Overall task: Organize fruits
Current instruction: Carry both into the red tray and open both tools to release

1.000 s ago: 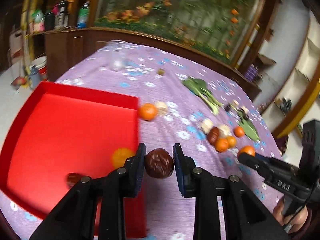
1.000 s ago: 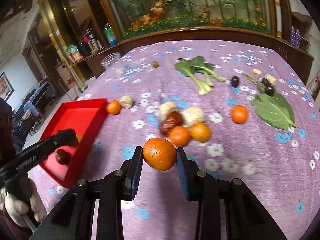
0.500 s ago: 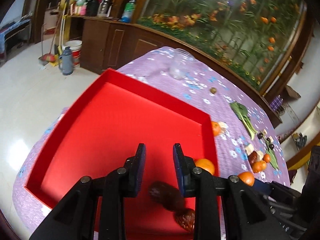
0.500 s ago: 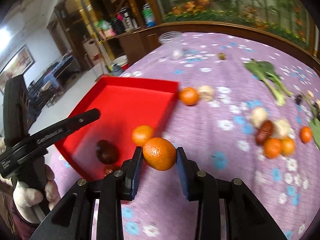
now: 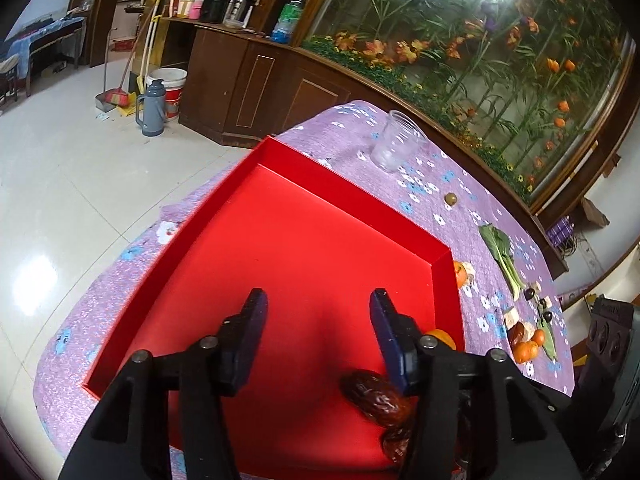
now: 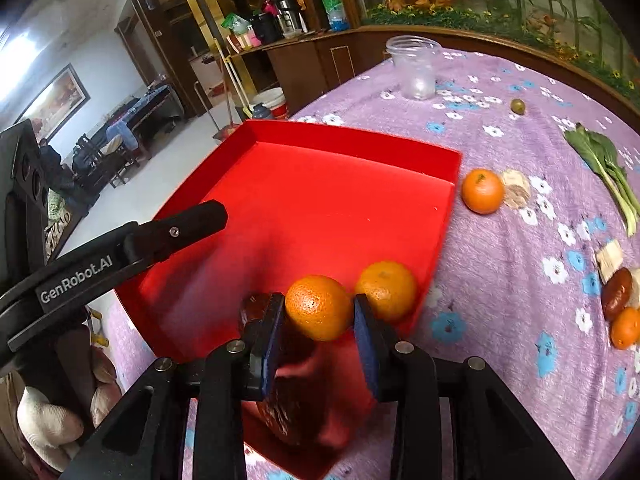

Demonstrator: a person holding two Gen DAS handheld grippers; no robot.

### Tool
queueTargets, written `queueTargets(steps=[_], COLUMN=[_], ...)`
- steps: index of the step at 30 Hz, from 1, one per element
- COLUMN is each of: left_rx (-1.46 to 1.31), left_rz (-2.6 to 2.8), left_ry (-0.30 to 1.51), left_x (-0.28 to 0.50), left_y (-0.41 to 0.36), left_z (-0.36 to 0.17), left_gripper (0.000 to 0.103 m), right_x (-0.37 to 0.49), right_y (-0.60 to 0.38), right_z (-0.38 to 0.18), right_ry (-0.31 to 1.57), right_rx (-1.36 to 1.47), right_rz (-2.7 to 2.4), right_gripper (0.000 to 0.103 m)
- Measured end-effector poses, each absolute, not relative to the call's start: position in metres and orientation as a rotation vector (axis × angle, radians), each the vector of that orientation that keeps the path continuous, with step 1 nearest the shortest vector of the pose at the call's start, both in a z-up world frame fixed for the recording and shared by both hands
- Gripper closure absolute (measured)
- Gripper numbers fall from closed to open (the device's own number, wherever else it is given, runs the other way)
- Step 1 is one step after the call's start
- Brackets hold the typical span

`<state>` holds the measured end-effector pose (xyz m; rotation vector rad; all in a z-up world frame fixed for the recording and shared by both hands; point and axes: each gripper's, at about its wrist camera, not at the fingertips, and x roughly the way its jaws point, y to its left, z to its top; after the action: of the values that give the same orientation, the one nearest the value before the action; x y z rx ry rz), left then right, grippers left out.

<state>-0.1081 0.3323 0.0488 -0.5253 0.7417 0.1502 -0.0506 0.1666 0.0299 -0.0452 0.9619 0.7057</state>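
Left gripper: we see its 2 black fingers spreading apart over the floor of the shallow red rectangular tray, with nothing between them.
Dates: a wrinkled dark brown date lies on the tray floor at the lower right of the left wrist frame, just below the right-hand finger; a 2nd date sits below it, touching it.
Right gripper: we see a round orange mandarin between its blue-padded fingers; the fingers are easing apart, and we judge both pads to be on the fruit at this moment, above the tray's near right corner.
Tray fruit: a 2nd mandarin rests inside the tray against its right wall, just right of the held one.
Bench: we see a purple flowered cloth covering it; a loose mandarin sits outside the tray's right wall, touching a pale chunk.
Right edge of the right wrist frame: a brown date and an orange fruit lie together.
Upper part of that frame: a clear plastic cup stands upright; a leafy green vegetable lies at the right.
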Motion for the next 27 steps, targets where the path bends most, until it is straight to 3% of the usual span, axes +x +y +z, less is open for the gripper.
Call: queueTargets(steps=[3, 5, 17, 27], left_rx=[-0.547, -0.558, -0.551, -0.499], left_rz=[0.157, 0.161, 0.151, 0.091], left_ry=[0.741, 0.74, 0.731, 0.749], left_x=[-0.11, -0.111, -0.116, -0.111], left_y=[0.338, 0.34, 0.329, 0.297], left_z=[0.048, 0.048, 0.06, 0.066], left_gripper=[0.045, 0.044, 0.034, 0.032], right_x=[-0.051, -0.052, -0.057, -0.07], right_y=[0.169, 0.169, 0.113, -0.031], right_z=[0.033, 0.036, 0.048, 0.036], right_ry=[0.942, 0.932, 0.888, 0.893], right_rx=[-0.048, -0.042, 0.026, 0.166], right_rz=[0.707, 0.706, 0.625, 0.379], right_gripper=[0.05, 0.048, 0.044, 0.043])
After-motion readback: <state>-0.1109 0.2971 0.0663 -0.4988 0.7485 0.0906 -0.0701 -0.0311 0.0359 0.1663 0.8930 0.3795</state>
